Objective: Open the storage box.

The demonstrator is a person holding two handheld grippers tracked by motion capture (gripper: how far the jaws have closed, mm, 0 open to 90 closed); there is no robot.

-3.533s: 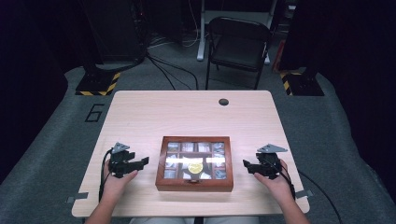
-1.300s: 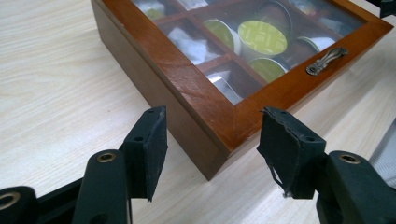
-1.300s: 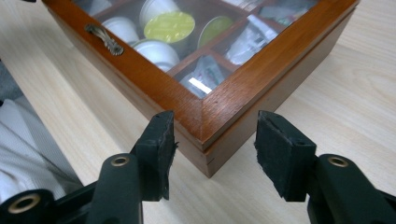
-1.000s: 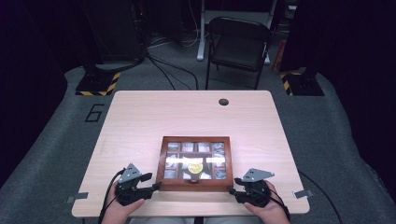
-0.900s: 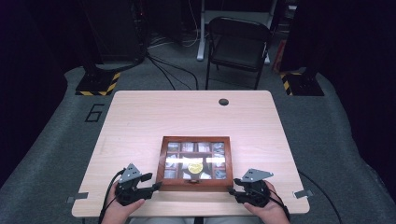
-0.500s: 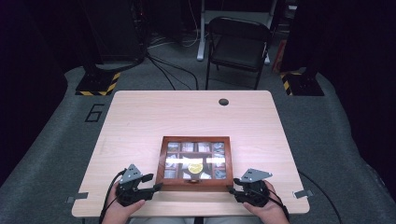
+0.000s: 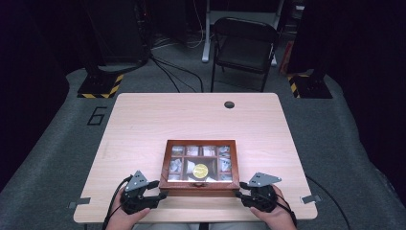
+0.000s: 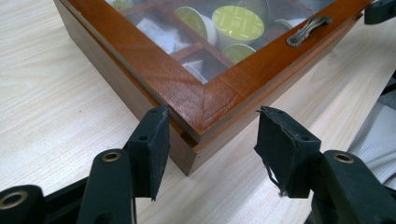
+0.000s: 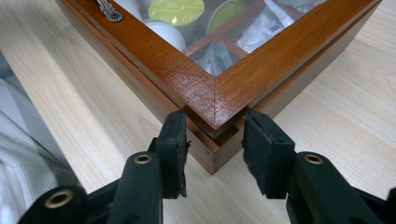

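Wood makes up the one brown box with a glass lid (image 7: pixel 199 184), and it sits on the pale wooden table (image 7: pixel 201 120), close to the near edge. Under the glass are small wooden squares. They hold round yellow-topped cups (image 8: pixel 237 22) and little white packets (image 9: pixel 271 23); I cannot count them all. One small metal handle (image 8: pixel 308 30) sits on the front of the lid.

Two black claws are here, one in each hand. The left claw (image 8: pixel 210 140) is at the box's near left corner. Its left pad touches the side of the box. Its right pad stands a little way off the front, so it is not squeezing the corner. The right claw (image 9: pixel 214 140) is at the near right corner. Both its pads press on the corner, one on each side, and its jaws have just been closing in on it.

One black folding chair (image 7: pixel 245 45) stands behind the table. One small dark round hole (image 7: pixel 229 104) is near the table's far edge.
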